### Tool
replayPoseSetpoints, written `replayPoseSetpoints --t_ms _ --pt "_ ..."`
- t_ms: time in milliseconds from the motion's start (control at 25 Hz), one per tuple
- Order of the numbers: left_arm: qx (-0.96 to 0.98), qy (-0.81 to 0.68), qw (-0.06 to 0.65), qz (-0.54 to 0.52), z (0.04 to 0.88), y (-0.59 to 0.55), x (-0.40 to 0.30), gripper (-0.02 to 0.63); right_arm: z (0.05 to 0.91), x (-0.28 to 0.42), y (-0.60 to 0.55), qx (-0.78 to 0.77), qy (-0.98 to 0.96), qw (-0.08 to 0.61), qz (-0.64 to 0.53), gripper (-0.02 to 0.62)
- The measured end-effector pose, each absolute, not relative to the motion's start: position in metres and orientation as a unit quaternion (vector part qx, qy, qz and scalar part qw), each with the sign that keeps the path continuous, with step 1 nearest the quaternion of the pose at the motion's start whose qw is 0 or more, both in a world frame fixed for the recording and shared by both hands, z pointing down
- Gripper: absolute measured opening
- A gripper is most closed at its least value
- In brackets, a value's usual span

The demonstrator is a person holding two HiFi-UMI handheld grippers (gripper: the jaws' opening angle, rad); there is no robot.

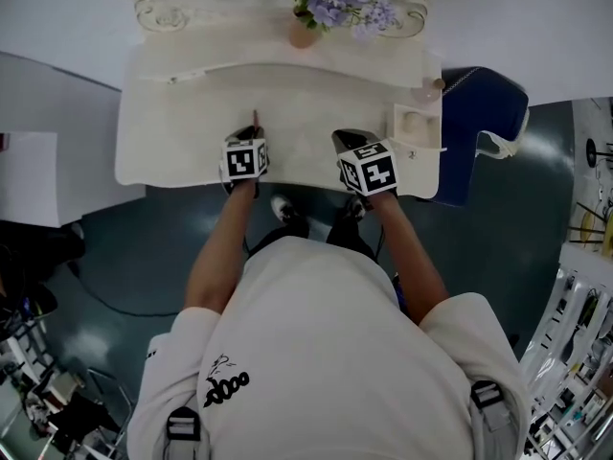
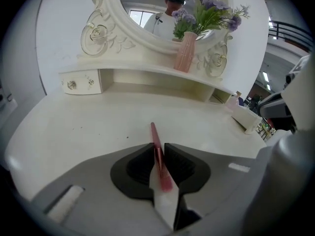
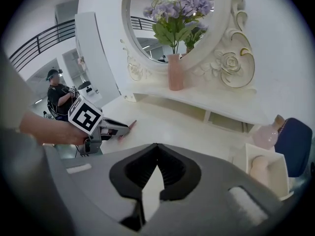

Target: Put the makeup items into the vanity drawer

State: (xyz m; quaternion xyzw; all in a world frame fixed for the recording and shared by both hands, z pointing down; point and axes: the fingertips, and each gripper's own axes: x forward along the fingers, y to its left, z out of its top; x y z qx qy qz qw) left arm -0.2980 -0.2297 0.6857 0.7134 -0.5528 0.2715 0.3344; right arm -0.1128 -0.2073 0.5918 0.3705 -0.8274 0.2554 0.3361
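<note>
Left gripper view: slim pink-red makeup pencil [image 2: 155, 137], clamped in our left gripper [image 2: 158, 150], at front edge of white vanity table [image 2: 88, 127].

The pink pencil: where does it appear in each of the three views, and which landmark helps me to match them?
Head view: the pink pencil pokes up from the left gripper, left of centre.
Left gripper view: bottom centre, clamped between the jaws.
Right gripper view: left of middle, only its tip.
Shared landmark: the pink vase under the mirror.

Slim pink pencil [image 2: 155, 135], clamped in left gripper [image 2: 158, 147], points forward.
</note>
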Motion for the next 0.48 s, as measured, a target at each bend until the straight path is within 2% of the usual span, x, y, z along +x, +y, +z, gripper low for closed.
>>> replayPoseSetpoints --t_ms 160,480 --pt "0.707 -0.561 0.336 0.270 0.686 -0.232 -0.300 0.063 0.589 -0.094 -0.207 0.380 -0.825 0.333 0.254 0.003" --pt "0.694 -0.576 0.347 0.256 0.678 -0.235 -0.295 0.063 0.575 -0.052 -0.215 0.407 -0.820 0.309 0.256 0.003"
